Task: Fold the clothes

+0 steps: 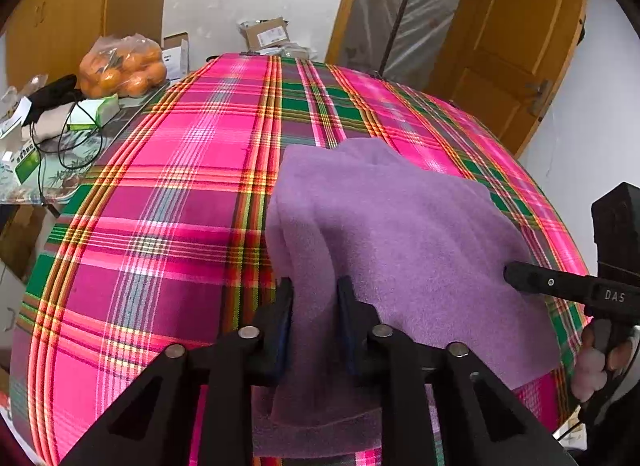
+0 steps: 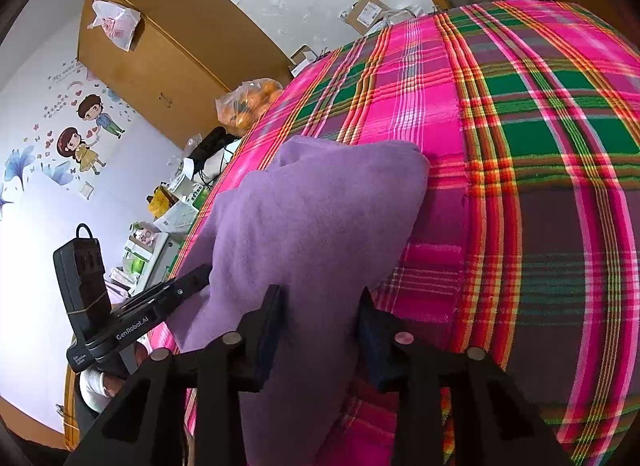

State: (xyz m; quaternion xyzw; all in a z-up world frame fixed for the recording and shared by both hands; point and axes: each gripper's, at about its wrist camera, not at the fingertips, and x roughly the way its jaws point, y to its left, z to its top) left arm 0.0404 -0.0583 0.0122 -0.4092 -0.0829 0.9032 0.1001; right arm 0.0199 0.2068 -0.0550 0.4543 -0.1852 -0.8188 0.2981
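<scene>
A purple fleece cloth (image 1: 400,225) (image 2: 320,217) lies folded on a table under a pink, green and orange plaid cover (image 1: 160,185) (image 2: 540,185). My left gripper (image 1: 316,302) is at the cloth's near left edge, and a raised fold fills the narrow gap between its pads. My right gripper (image 2: 322,306) straddles the near right part of the cloth, which bunches up between its jaws and touches both pads. In the left wrist view the right gripper (image 1: 512,274) rests on the cloth's right edge. In the right wrist view the left gripper (image 2: 198,278) digs into the left edge.
A bag of oranges (image 1: 122,65) (image 2: 248,105) and a cluttered side surface with boxes and cables (image 1: 48,137) sit left of the table. A cardboard box (image 1: 266,33) lies beyond the far edge. A wooden door (image 1: 512,45) stands at the far right. A hand (image 1: 592,370) holds the right gripper.
</scene>
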